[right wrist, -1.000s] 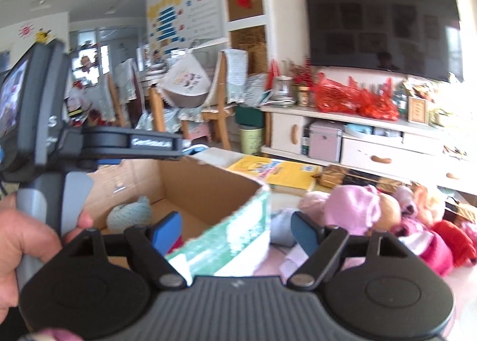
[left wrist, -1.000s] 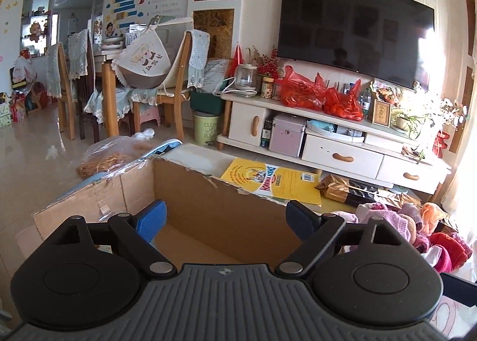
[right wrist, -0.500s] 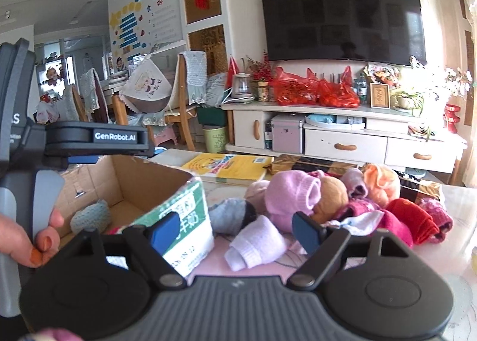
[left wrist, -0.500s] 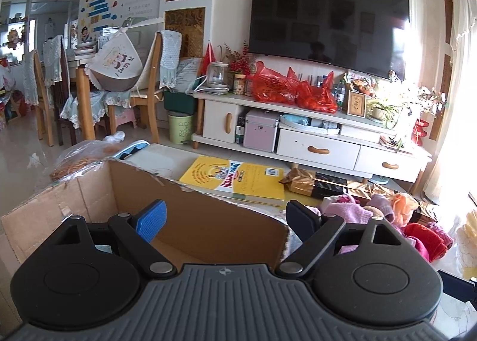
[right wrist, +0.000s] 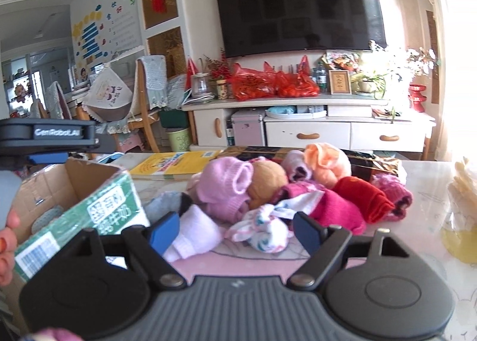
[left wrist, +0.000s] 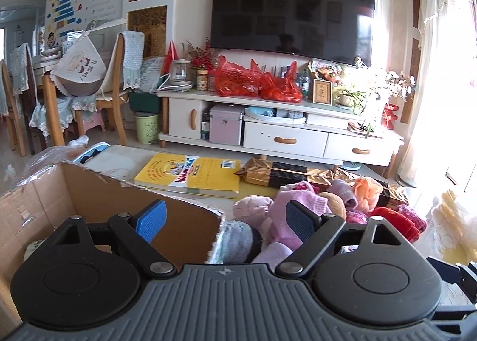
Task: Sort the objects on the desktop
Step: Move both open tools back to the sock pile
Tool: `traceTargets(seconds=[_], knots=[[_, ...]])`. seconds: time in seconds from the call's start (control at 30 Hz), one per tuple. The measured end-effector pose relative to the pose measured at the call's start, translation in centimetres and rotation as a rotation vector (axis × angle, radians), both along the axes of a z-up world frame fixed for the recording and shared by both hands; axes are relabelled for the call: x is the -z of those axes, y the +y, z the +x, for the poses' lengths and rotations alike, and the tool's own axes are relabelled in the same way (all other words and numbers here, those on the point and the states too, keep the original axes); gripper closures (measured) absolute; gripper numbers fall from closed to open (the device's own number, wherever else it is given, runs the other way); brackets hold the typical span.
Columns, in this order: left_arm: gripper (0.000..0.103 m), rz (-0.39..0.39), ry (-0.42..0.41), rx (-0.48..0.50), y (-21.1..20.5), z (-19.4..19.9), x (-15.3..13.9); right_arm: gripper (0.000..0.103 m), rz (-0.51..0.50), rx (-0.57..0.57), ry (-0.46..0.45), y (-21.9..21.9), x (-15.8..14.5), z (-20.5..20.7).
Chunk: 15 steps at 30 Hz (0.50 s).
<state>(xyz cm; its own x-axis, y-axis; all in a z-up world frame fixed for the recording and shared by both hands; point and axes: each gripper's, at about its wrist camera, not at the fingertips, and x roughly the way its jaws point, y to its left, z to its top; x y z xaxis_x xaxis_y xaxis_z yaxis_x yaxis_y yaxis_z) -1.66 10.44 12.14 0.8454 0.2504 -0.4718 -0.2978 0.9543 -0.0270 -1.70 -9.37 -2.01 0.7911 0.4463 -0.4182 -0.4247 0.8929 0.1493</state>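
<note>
right gripper [right wrist: 235, 232] open, socks [right wrist: 268, 192] (heaped)

Bench [right wrist: 426, 183]: pale marbled top, pink patterned mat near front edge.

Cardboard box [right wrist: 74, 180] on left end, open top, green printed side facing pile; pale knitted item inside.

Yellow book [left wrist: 190, 175] lying flat behind box, near far edge.

Gold-and-black packet [left wrist: 298, 174] lying flat just right of book, touching its corner.

Heap of socks [right wrist: 286, 192] at bench middle: pink, tan, orange, red, magenta, white. White sock [right wrist: 196, 230] and grey sock [right wrist: 164, 204] at heap's left, beside box.

Yellowish crinkled bag [right wrist: 462, 221] on right end, apart from heap.
</note>
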Motion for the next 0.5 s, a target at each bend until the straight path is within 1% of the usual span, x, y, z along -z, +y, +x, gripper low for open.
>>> traceTargets(seconds=[0.37, 0.5], knots=[[0.000, -0.034, 0.027, 0.107, -3.5, 1.7, 1.9, 0.020, -0.006, 0.123, 0.000, -4.8, 1.1, 2.7], [0.000, -0.018, 0.059, 0.158, -5.2, 2.6, 3.2, 0.020, 0.006, 0.174, 0.014, -6.8, 1.6, 4.2]])
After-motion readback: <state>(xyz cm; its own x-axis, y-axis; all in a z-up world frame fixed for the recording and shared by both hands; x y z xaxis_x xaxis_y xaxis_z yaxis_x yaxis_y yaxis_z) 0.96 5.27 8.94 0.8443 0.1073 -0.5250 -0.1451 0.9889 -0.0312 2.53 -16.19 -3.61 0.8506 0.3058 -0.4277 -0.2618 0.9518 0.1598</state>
